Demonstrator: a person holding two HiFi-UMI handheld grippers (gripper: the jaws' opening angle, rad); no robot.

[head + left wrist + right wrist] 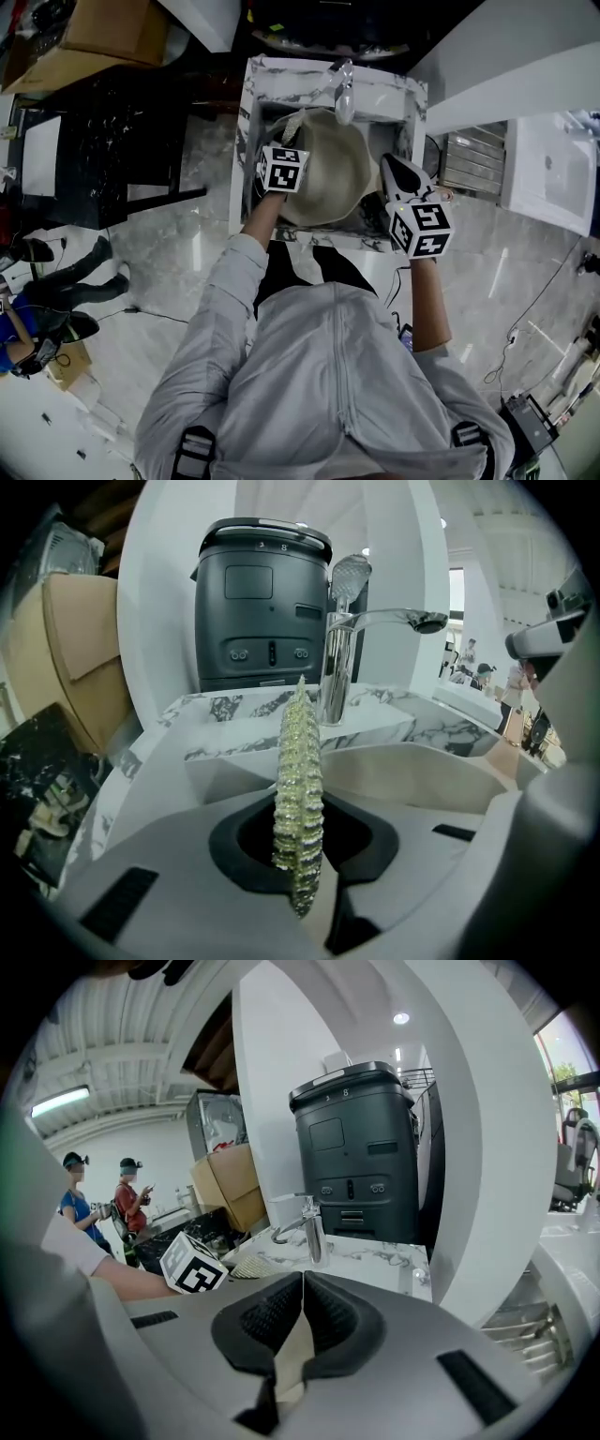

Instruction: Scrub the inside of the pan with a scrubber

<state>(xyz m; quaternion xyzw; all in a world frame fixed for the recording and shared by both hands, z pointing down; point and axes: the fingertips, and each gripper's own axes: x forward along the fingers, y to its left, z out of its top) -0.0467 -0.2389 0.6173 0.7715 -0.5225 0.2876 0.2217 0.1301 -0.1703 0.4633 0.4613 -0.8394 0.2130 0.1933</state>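
A wide beige pan (pixel 330 173) rests in the marble sink (pixel 405 96). My left gripper (pixel 289 142) is over the pan's left rim, shut on a yellowish knobbly scrubber (pixel 298 799) that stands edge-on between the jaws; from the head it shows as a pale pad (pixel 290 126). In the left gripper view the pan's cream wall (pixel 422 775) curves just beyond the scrubber. At the pan's right edge, my right gripper (pixel 394 172) is shut on a thin beige part of the pan (pixel 292 1358), pinched between the dark pads (pixel 333 1316).
A chrome faucet (pixel 339 658) stands on the counter behind the sink, and a dark grey appliance (pixel 263 611) behind that. Cardboard boxes (pixel 98 37) and a black table (pixel 103 150) lie to the left, a white unit (pixel 553 169) to the right. Two people (pixel 98 1206) stand far left.
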